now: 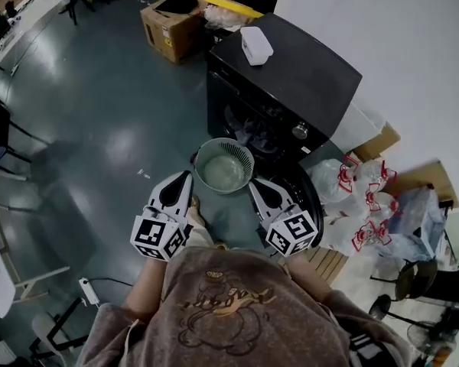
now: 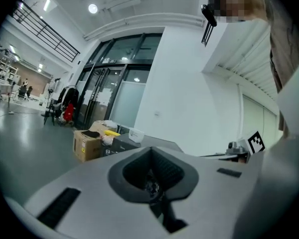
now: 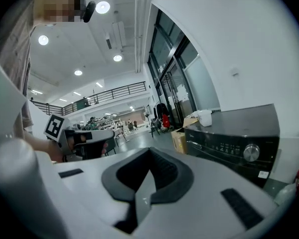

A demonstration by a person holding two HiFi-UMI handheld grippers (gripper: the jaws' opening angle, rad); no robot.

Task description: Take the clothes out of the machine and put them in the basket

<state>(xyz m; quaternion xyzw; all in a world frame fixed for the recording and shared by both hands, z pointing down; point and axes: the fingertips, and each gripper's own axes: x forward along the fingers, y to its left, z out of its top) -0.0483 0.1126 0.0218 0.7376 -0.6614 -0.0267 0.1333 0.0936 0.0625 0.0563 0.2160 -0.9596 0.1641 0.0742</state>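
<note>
Clothes (image 1: 252, 134): pale-grey bundle inside the washing machine (image 1: 291, 75), seen thru its round front opening, not out yet. Machine is black, w/ a knob on the front panel. Its door (image 1: 304, 193) is dark and hangs open, swung out toward the person, just beside the basket (image 1: 201, 159). Basket is round and green w/ a slatted wall. It stands on the floor (image 1: 99, 128) right in front of the opening, btwn machine and grippers. Its pale bottom shows.

L gripper (image 1: 185, 177): jaws together, nothing btwn them. Tips point toward the basket, near its rim but apart from it. R gripper (image 1: 255, 183): jaws together too, nothing held. Tips are near the rim on the door side, not touching. The two sit side by side, about level, w/ the basket ahead of the gap. Each has a marker cube at the back, close to the person's chest.

Around: a white box (image 1: 255, 44) lies on the machine top nr the far edge. A cardboard box (image 1: 167, 25) stands on the floor beyond the machine, w/ a yellow item (image 1: 233, 7) next to it. White plastic bags (image 1: 363, 197) w/ red print are heaped on the floor at the machine's other side, at the view's right. A power strip (image 1: 87, 290) lies on the grey floor nr the person's L side. Person wears a brown sweater (image 1: 237, 312) w/ a cartoon print.
</note>
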